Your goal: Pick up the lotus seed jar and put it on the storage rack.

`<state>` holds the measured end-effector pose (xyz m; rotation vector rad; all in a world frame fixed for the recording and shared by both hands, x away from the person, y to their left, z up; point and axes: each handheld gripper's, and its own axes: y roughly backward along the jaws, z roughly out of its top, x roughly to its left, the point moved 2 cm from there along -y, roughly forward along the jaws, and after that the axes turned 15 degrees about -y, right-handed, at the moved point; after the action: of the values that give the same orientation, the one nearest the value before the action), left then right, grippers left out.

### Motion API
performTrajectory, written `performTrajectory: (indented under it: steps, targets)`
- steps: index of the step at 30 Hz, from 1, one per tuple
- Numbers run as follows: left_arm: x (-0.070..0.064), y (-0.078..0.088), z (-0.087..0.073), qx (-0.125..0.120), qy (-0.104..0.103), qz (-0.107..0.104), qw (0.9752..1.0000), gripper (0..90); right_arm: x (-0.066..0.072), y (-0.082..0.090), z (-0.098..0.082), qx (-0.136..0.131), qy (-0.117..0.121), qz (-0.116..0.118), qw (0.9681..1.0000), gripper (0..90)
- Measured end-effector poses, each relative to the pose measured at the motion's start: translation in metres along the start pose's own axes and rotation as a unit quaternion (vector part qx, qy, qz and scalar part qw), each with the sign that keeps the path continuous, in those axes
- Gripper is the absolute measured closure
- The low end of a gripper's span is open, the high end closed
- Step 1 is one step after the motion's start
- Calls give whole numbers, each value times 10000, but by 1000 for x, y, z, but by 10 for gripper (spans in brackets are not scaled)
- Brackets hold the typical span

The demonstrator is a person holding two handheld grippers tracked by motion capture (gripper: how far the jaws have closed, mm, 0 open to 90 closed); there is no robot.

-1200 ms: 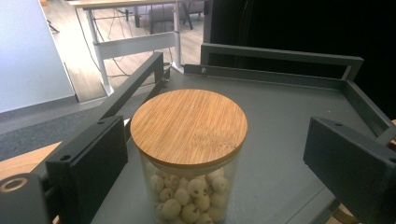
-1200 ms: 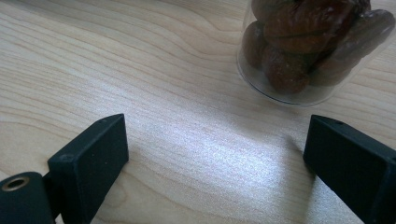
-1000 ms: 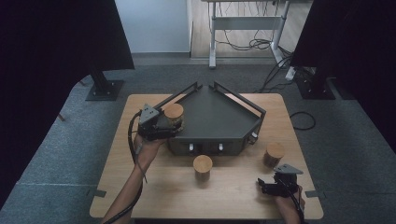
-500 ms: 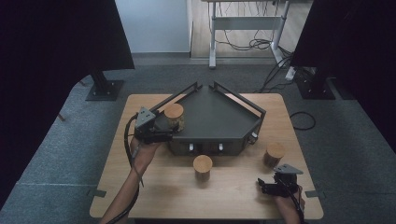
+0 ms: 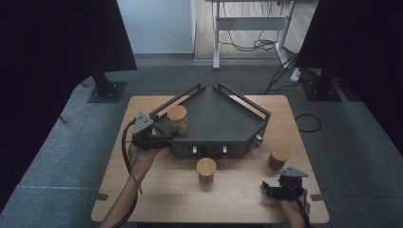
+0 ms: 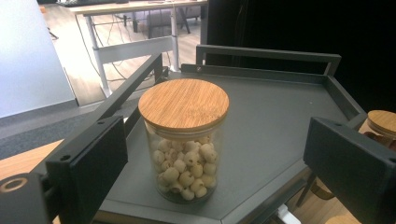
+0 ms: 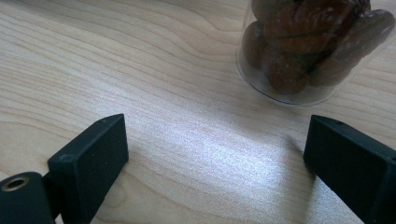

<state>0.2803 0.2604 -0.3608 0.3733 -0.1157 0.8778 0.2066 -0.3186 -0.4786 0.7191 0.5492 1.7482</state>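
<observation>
Jaws of the left gripper (image 6: 215,186) stand apart, clear of the jar (image 6: 183,140) set upright in the tray (image 6: 280,116); right gripper (image 7: 215,182) rests apart too.

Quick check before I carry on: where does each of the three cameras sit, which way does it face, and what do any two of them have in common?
High view: above the person's side, looking forward and down on the table; both forearms, left gripper, right gripper.
Left gripper view: rides the left gripper, facing the jar of pale balls on the dark tray; open jaws.
Right gripper view: rides the right gripper, facing down at the tabletop and a jar of dark fruit; open jaws.
Shared: high and left views both show the tray jar.
</observation>
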Motion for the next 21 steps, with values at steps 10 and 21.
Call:
performTrajectory:
  steps: [10, 21]
  targets:
    - [-1, 7, -3, 4, -30, -31, 10000, 61, 0, 0, 0, 5, -5, 1, 10000, 61]
    - [-2, 16, -6, -8, -44, -53, 10000, 60, 0, 0, 0, -4, -3, -2, 10000, 61]
